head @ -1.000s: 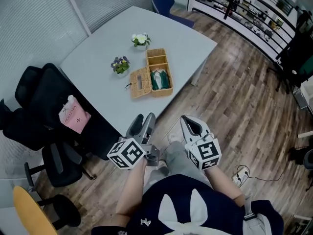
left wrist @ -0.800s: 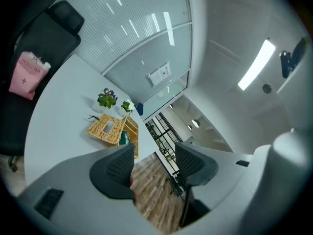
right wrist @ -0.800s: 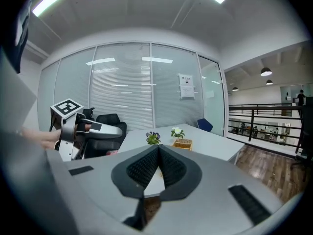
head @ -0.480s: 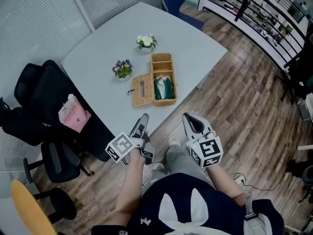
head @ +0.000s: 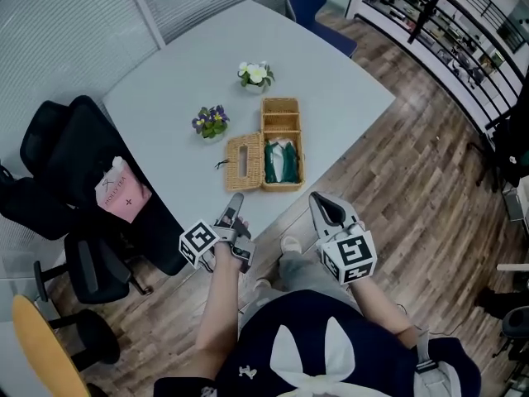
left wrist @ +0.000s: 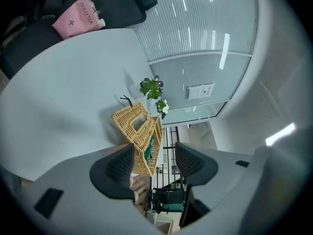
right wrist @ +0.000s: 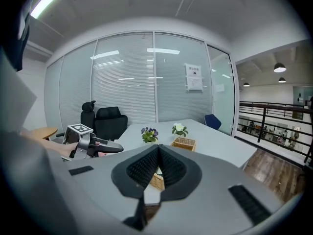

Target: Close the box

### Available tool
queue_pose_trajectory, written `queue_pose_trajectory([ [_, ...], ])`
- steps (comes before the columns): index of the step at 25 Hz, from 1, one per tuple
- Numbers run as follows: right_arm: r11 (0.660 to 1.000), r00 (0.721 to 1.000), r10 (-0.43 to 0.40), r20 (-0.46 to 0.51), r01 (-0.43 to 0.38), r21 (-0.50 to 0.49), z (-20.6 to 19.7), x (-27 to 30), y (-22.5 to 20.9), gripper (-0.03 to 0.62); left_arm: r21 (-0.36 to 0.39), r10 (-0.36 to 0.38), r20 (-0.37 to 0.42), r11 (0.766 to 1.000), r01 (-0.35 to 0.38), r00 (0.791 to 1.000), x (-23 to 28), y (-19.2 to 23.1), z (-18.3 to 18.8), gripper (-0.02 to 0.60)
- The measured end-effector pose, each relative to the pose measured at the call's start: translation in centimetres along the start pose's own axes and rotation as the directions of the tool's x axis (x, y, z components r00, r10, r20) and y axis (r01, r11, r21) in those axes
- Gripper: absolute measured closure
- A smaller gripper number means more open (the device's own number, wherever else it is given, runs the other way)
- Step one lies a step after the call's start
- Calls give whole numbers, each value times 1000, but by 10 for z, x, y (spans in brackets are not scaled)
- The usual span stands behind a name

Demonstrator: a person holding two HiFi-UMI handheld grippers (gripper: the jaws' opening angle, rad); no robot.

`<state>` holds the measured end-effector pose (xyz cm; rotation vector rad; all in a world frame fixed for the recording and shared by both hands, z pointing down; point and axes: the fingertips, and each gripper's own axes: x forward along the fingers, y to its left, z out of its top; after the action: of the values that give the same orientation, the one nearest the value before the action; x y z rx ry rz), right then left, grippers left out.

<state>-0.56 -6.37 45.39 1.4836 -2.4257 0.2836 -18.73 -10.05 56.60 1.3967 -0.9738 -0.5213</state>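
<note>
A wicker box (head: 283, 124) lies open on the grey table (head: 173, 81), its slotted lid (head: 245, 162) folded out flat to the left. Something green (head: 277, 162) lies in the near compartment. The left gripper view has the box (left wrist: 138, 129) just ahead, lid raised. My left gripper (head: 234, 203) is open and empty at the table's near edge, pointing at the lid. My right gripper (head: 324, 207) is shut on nothing, off the table on the near right of the box. The right gripper view shows the box (right wrist: 185, 144) beyond the shut pads.
Two small potted flowers (head: 212, 121) (head: 255, 74) stand behind the box. Black office chairs (head: 62, 151) hold a pink bag (head: 121, 195) at the table's left. A blue chair (head: 310, 2) is at the far end. Wood floor (head: 413, 180) lies to the right.
I have stepped closer to the table. My left gripper turned and reached forward to the table's edge, now aimed at the box. The right gripper hardly moved.
</note>
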Motion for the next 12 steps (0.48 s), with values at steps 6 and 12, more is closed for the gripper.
queue_pose_trajectory([
  [6,1000,999,26,-23,-26,-11,-2,21,-13,589,-113,36,24,993,-33,999,19,35,16,327],
  [12,998,998,58,-39,-59,-23,-1,38,-21,589,-229,52,51,973,-39,997,37,65,33,327],
])
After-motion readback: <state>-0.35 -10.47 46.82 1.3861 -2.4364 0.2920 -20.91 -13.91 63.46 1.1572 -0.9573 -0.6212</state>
